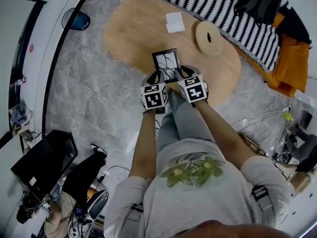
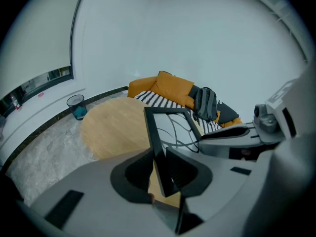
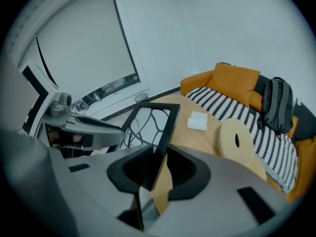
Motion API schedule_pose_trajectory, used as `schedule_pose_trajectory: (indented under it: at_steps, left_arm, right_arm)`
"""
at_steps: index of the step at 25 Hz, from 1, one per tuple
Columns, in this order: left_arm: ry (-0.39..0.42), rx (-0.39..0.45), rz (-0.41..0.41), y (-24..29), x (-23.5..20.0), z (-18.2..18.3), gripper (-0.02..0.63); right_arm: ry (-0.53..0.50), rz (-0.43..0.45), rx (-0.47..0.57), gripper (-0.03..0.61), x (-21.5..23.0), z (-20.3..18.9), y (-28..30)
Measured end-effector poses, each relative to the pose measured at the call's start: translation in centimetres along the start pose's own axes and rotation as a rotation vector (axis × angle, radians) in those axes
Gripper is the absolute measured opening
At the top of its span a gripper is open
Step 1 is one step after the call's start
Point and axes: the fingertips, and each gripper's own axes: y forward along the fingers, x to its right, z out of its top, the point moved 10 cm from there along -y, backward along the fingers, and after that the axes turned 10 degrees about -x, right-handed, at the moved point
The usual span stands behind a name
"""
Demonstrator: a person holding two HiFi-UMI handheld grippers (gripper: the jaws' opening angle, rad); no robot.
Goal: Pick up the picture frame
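Two jaw pairs clamp the picture frame (image 1: 167, 62): left gripper (image 1: 157, 77), right gripper (image 1: 183, 74).
Right gripper view shows a round disc (image 3: 237, 141) beyond the frame; left gripper view doesn't.

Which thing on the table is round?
The pale disc with a dark slot, near the striped sofa. The white pad beside it is square.

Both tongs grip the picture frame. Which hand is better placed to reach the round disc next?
Right, probably: the right tongs hold the edge of the frame nearer the disc, which lies on that side of the table; the left tongs must cross the frame.
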Motion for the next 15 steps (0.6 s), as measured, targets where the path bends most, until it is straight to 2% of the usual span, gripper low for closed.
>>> schedule_pose_trajectory:
  at_steps: [15]
  left_arm:
    - [0.008,0.020,0.000,-4.2,1.5,0.2,0.094]
  right_arm:
    - [-0.018,-0.016,-0.004,0.097,-1.6,0.5,-4.3]
